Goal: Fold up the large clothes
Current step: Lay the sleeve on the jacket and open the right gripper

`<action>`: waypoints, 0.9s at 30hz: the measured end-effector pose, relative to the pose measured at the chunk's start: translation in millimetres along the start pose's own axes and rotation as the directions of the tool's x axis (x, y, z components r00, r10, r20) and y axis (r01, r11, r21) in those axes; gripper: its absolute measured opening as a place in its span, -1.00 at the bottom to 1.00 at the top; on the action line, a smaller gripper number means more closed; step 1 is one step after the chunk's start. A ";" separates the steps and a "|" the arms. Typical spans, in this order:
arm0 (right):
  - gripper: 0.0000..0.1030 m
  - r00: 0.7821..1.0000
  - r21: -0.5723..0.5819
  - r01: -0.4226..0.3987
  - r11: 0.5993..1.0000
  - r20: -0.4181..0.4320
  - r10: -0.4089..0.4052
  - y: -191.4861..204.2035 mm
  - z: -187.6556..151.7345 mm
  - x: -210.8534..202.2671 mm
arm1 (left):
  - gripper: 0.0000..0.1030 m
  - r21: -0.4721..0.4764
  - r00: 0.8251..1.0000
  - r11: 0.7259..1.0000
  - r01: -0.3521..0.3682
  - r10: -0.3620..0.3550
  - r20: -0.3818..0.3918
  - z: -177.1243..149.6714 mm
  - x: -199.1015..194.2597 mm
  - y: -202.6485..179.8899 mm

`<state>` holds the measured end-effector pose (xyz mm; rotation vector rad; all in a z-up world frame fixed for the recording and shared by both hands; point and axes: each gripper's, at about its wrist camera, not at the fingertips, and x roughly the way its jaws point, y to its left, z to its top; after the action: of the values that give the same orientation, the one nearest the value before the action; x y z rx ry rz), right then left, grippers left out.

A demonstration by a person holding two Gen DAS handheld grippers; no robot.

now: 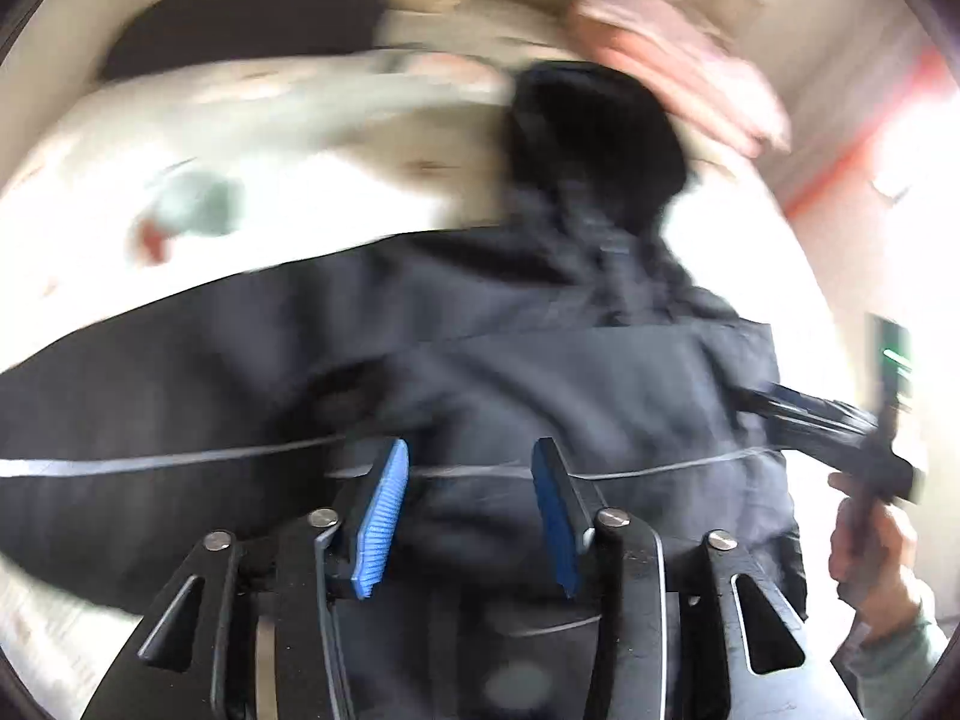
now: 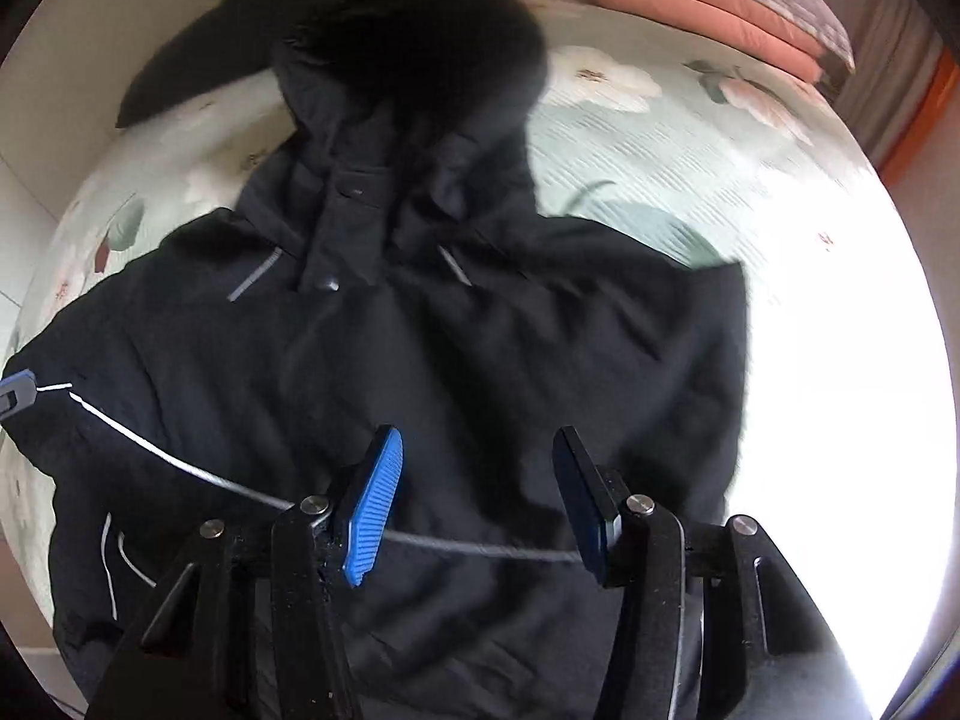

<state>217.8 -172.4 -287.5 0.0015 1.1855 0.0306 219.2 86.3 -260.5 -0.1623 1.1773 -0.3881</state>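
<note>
A large black hooded jacket (image 2: pixel 420 348) lies spread front-up on a bed, hood (image 2: pixel 420 42) at the far end, with a thin reflective stripe (image 2: pixel 180 462) across its lower part. My right gripper (image 2: pixel 477 480) is open just above the jacket's lower middle, blue pads apart and empty. My left gripper (image 1: pixel 471 492) is open over the same jacket (image 1: pixel 420 360) near the stripe, empty. The left wrist view is motion-blurred. The right gripper also shows at the right edge of the left wrist view (image 1: pixel 840 426), held by a hand. A blue tip of the left gripper (image 2: pixel 15 393) shows at the jacket's left edge.
The bed has a pale floral sheet (image 2: pixel 690 138). Folded pink bedding (image 2: pixel 720 6) lies at the far right corner. Another dark garment (image 2: pixel 198 60) lies at the far left. Bright glare washes out the bed's right side (image 2: pixel 870 420).
</note>
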 end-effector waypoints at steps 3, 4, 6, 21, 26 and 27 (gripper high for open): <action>0.08 0.998 0.013 -0.002 1.000 -0.065 0.003 11.3 10.5 36.6 | 0.05 0.065 0.998 0.998 0.016 -0.012 -0.060 9.5 55.5 -34.7; 0.07 0.994 0.032 0.001 0.999 -0.113 0.002 9.4 11.0 54.7 | 0.05 0.068 0.996 0.998 -0.003 0.009 -0.091 8.2 73.6 -34.7; 0.09 0.996 0.025 0.008 1.000 -0.087 -0.006 10.1 11.7 60.0 | -0.01 0.058 0.984 0.995 -0.084 0.092 -0.155 2.0 114.5 -22.3; 0.11 0.990 0.046 0.100 0.994 -0.106 -0.095 -23.5 -74.0 -57.3 | -0.02 0.016 0.986 0.998 -0.060 0.062 -0.156 -38.0 77.9 12.3; 0.13 0.988 0.037 0.088 0.995 -0.127 -0.082 -37.6 -103.0 -36.3 | 0.00 -0.046 0.989 0.997 -0.061 0.054 -0.141 -40.6 93.4 23.0; 0.16 0.989 0.039 0.092 0.995 -0.122 -0.086 -37.2 -103.8 -41.8 | 0.00 -0.053 0.989 0.997 -0.060 0.052 -0.138 -41.1 92.1 24.7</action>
<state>106.8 -212.2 -288.4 -0.0145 1.3049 -0.0752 216.6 77.4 -363.9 -0.1534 1.3262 -0.3208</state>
